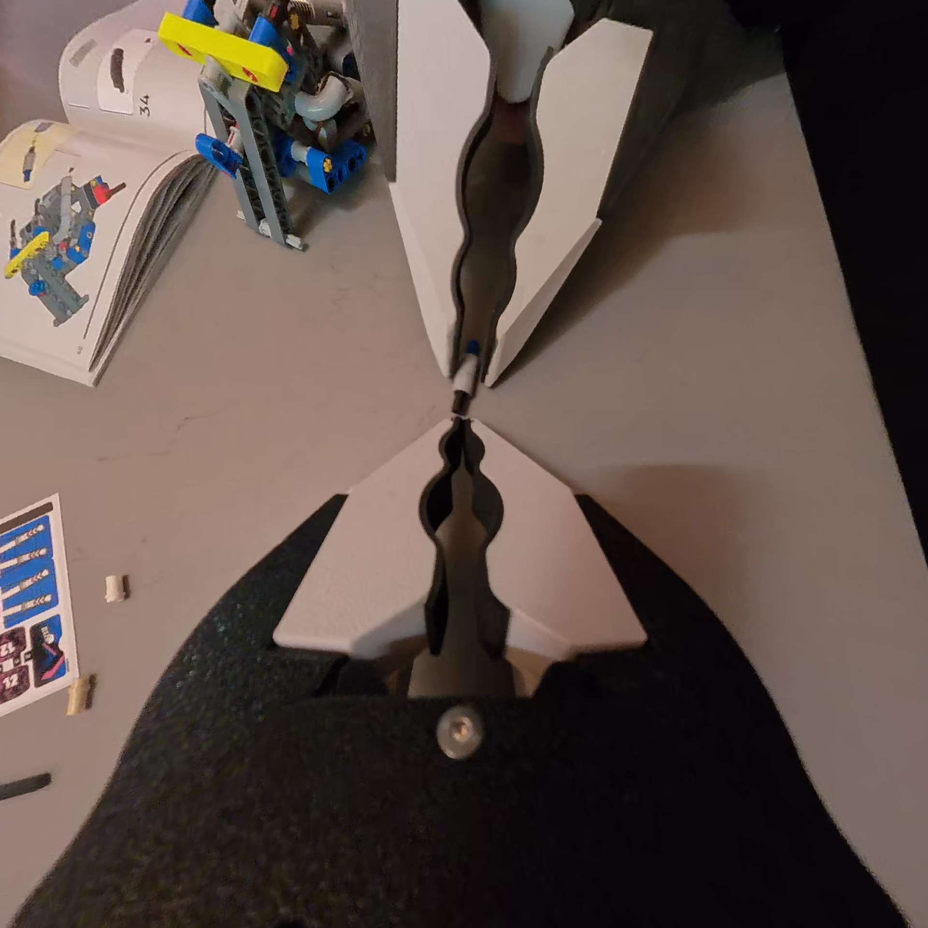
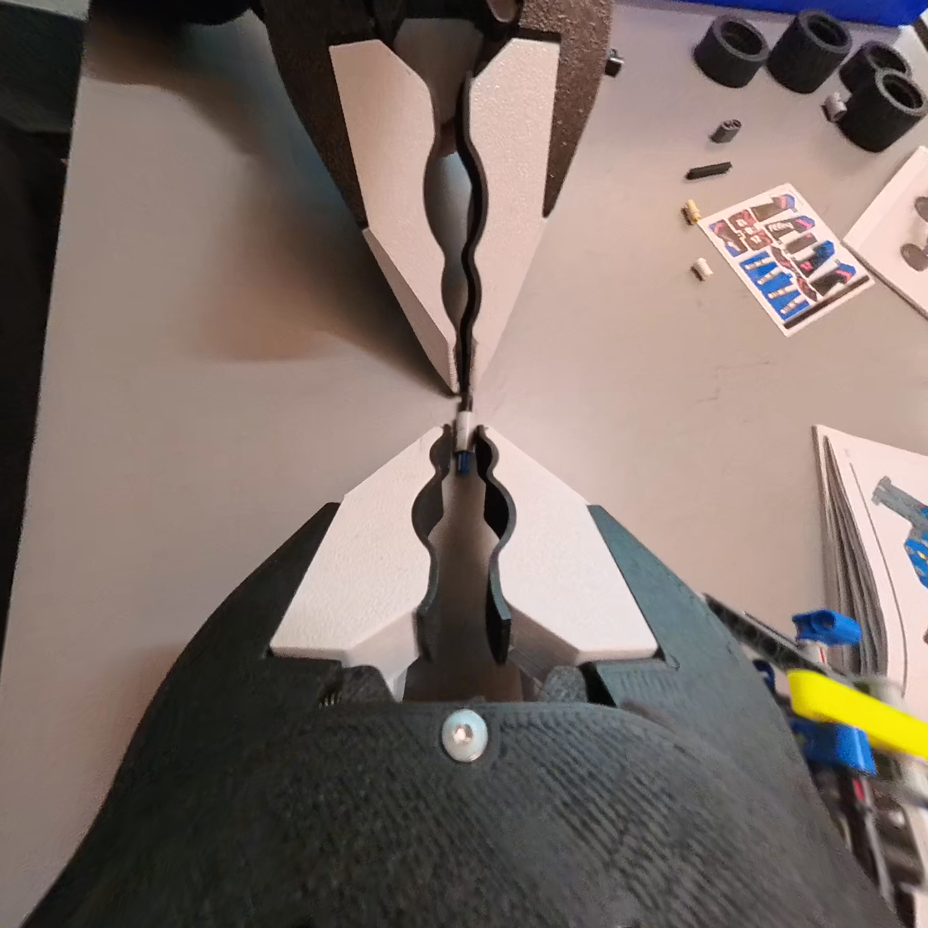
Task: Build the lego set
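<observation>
The two grippers are met tip to tip above the counter (image 1: 653, 452). The right gripper (image 2: 463, 433) is closed narrowly on a small pin (image 2: 462, 427), its white sleeve pressed between the pads and its blue end lying back inside the jaws. The pin's long axis runs straight along both grippers' fingers, and its black tip points at the left gripper (image 1: 458, 418). The left gripper is closed, fingertips together; the black tip reaches those fingertips, but whether it is pinched between them cannot be told, the spot being small and blurred. Off to the left gripper's far left stands a brick model (image 1: 271, 125) beside an open booklet (image 1: 75, 241); a sticker sheet (image 1: 32, 602) and two loose beige pegs (image 1: 116, 587) lie nearer. Black tyres (image 2: 813, 55) are cut off at the right view's edge.
</observation>
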The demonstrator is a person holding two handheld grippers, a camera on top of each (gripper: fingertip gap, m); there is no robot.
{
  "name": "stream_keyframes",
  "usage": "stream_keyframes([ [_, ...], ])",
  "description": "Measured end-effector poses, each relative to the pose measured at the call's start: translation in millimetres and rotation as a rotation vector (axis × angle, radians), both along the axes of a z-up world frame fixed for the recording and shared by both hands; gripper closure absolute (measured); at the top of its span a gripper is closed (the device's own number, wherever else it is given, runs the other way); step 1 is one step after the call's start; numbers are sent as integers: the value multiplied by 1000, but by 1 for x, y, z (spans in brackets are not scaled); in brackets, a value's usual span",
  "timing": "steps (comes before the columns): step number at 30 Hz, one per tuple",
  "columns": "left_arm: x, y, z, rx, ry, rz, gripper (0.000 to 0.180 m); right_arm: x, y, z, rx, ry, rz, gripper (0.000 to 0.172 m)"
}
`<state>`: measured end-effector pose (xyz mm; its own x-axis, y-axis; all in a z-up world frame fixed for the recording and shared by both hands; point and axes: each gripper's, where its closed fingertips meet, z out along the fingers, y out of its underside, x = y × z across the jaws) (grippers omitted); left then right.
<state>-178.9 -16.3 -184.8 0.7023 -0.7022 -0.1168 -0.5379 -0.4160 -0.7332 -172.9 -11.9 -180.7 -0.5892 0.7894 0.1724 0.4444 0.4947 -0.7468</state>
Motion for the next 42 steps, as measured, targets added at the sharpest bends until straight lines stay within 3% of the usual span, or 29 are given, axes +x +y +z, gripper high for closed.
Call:
stream_keyframes([
  [10, 8, 1, 0, -13, -15, -3, 180, 5, 8, 0, 33, 23, -53, 166],
  [17, 15, -4, 7, -45, -110, 17, 175, 9, 14, 1, 3, 7, -101, 158],
  [20, 11, 0, 12, -24, -147, 71, 176, 14, 17, -1, 20, 7, -101, 169],
  [23, 5, 5, 14, -20, -162, 121, 177, 17, 20, 0, 17, 5, -109, 170],
  [42, 12, 23, 12, 2, -119, 143, 179, 32, 64, 0, 77, 17, -342, 170],
])
